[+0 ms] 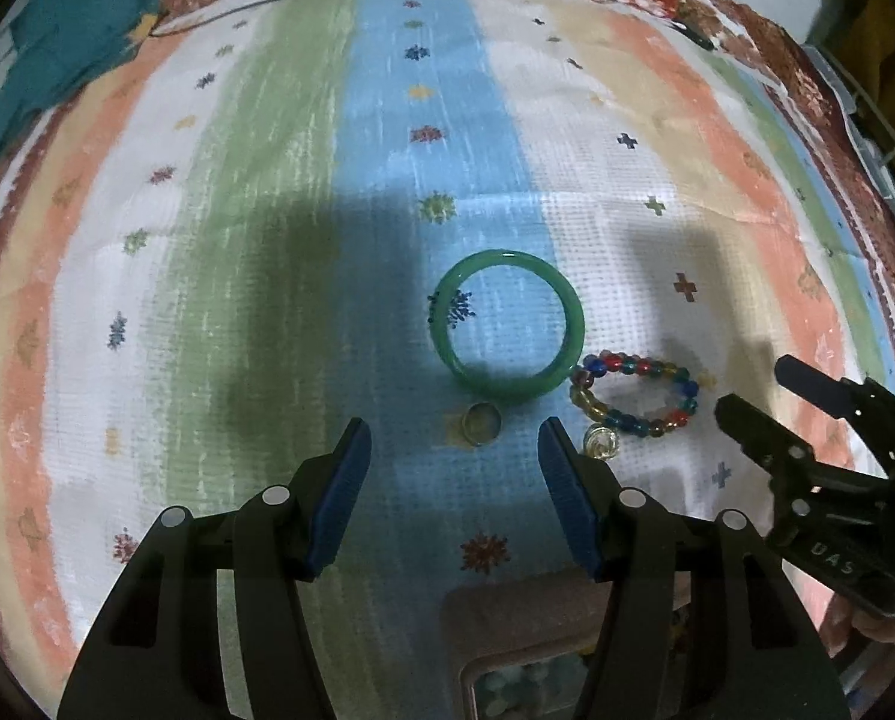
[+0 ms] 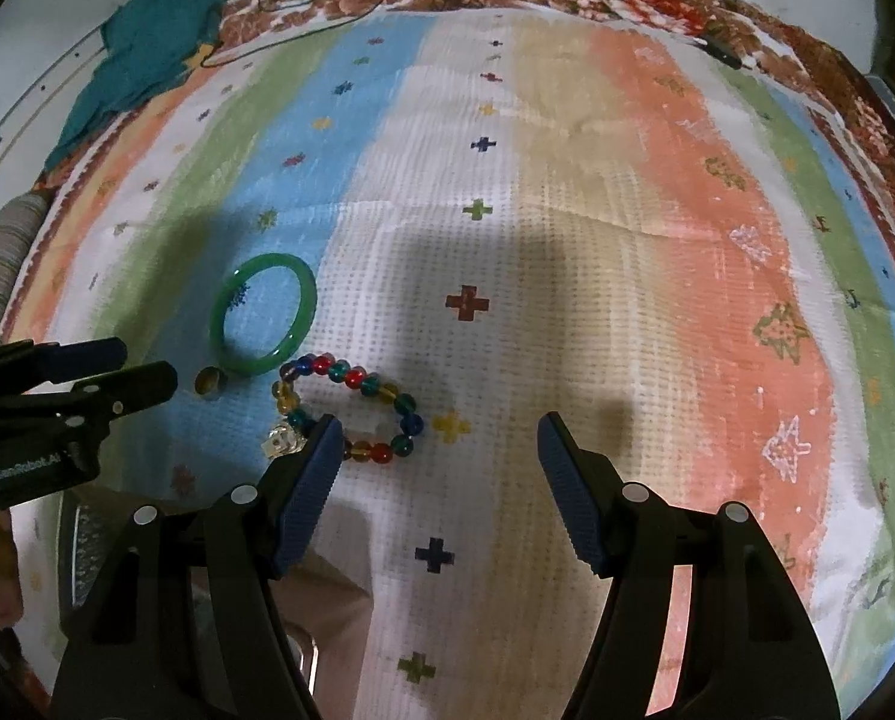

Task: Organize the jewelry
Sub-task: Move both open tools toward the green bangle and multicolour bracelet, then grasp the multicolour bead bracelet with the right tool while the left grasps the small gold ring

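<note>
Your left gripper (image 1: 454, 444) has its blue-padded jaws apart with nothing between the pads; it points steeply down at the striped woven cloth (image 1: 303, 192) that covers the bed. Just past its fingertips lies the small gold-coloured metal band ring (image 1: 482, 422), flat on the blue stripe, not touched. Just beyond the ring sits the green glassy round bangle (image 1: 507, 325), lying flat, straddling the blue and white stripes. Touching the bangle's near-right side is the multicoloured glass-bead bracelet (image 1: 634, 393), and a small clear crystal-like ring or charm (image 1: 600, 443) lies just beside your left gripper's right pad. Your right gripper (image 2: 438, 450) is also parted and holds nothing; its left pad overlaps the near edge of the bead bracelet (image 2: 351, 405) in its own view, contact unclear. From there the bangle (image 2: 264, 315) and gold ring (image 2: 209, 381) sit off to its left, with your left gripper (image 2: 141, 369) near them. At the cloth's near edge, below your left gripper, is a brownish box (image 1: 507, 618) with pale beads inside, partly hidden. A teal cloth (image 2: 147, 30) lies at the far left corner.
</note>
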`<state>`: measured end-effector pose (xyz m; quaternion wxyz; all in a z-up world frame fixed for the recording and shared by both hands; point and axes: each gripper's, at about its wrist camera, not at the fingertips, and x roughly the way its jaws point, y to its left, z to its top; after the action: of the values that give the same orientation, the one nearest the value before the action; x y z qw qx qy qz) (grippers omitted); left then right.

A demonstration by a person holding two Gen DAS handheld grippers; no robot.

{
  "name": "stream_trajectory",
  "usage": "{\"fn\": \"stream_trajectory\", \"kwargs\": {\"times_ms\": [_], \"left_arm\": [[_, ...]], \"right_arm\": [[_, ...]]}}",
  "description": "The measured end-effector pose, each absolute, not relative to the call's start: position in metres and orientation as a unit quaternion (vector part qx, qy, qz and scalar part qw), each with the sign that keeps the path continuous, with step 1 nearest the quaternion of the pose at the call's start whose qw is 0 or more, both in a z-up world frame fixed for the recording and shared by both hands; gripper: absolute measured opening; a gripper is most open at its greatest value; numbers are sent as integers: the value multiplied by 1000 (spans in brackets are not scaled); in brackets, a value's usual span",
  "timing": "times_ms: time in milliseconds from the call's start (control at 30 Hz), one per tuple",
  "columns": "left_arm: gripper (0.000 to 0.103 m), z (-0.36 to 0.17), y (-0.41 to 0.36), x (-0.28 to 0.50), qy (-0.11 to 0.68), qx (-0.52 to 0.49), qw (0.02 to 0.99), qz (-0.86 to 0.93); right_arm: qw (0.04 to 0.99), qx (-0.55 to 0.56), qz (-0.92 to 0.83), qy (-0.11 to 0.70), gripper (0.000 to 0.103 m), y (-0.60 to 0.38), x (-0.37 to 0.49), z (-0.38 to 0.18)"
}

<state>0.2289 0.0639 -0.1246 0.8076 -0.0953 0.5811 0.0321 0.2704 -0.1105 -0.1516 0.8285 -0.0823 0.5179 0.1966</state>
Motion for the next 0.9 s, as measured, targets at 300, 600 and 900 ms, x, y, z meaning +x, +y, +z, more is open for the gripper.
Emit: {"fn": "stream_trajectory", "kwargs": {"times_ms": [300,600,900], "left_arm": [[58,-137,58,237,598,-87,796,14],[57,-147,58,249,611,-89,786,5],[48,-157,50,259,624,-71,778,1]], "right_arm": [[821,-92,207,524,67,-101,277,-160],[813,-93,208,536,59,-96,285,-173],[810,-102,209,538,48,-87,293,-181]]}}
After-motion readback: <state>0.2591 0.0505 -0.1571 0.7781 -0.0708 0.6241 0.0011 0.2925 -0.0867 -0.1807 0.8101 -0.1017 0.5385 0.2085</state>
